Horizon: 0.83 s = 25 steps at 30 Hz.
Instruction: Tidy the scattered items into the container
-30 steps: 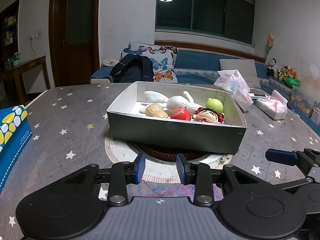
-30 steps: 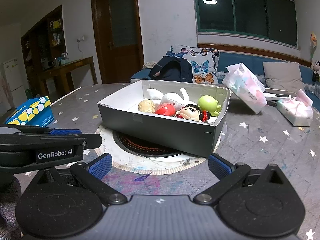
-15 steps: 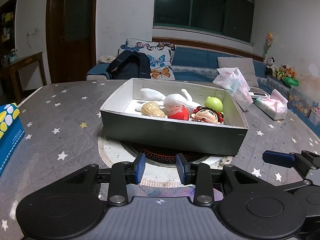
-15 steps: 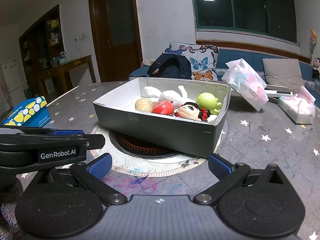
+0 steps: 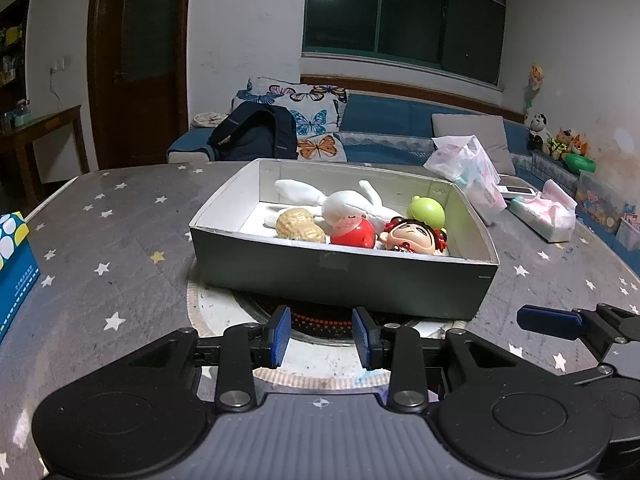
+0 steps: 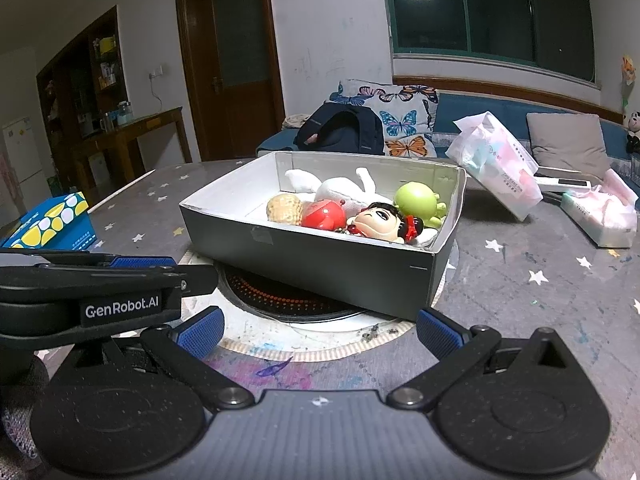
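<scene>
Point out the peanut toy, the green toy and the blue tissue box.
peanut toy point(image 5: 301, 225), left wrist view, on its ridged shell.
green toy point(image 6: 415, 199), right wrist view, on its round head.
blue tissue box point(image 6: 52, 222), right wrist view, on its yellow-and-white patterned top.

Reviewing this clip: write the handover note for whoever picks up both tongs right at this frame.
Left tongs: narrowly open, empty, short of the box. Right tongs: wide open, empty.
Grey box sits on the star-patterned table. Inside: peanut toy, red toy, doll head, green toy, white plush.
Done: all visible toys are in the box.
Left: no loose toys in view; tissue packs and the blue carton remain on the table.
</scene>
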### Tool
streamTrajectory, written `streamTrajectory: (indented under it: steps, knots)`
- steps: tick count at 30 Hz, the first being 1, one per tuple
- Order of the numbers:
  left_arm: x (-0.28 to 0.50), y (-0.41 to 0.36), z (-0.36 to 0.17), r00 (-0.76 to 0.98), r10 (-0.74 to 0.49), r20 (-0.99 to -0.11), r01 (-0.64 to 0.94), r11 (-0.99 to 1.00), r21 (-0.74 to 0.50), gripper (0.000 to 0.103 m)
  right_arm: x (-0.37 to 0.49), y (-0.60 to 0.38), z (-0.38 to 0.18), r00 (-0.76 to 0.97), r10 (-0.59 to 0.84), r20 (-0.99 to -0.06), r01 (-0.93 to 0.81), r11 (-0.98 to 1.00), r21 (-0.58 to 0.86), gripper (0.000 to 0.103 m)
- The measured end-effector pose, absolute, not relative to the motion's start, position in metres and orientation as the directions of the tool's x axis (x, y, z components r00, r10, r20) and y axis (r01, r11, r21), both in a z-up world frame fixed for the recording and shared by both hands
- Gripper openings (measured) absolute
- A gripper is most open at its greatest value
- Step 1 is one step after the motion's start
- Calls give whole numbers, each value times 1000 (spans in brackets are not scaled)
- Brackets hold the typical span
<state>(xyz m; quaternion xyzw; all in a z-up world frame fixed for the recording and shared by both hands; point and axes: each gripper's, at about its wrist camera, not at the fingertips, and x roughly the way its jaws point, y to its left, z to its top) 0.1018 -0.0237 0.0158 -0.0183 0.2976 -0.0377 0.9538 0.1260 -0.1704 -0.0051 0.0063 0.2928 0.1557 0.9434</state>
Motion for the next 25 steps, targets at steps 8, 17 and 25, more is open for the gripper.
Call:
streamTrajectory:
  steps: [8,17,25]
  knots:
    - [112,-25,14,819,-76,-568,62,997,-43,36,137,-169,-7,778,297,-554,-285,952,110,103]
    - [127,-27,12,821,-73,-567,66,997,-33,34,152,-168,-11,773,289,-565,-276,955,111,103]
    - [139,-26,12,818,-80,-570,68,997,-43,34,161,-166,-12,771,286,-570,-276,955,105,103]
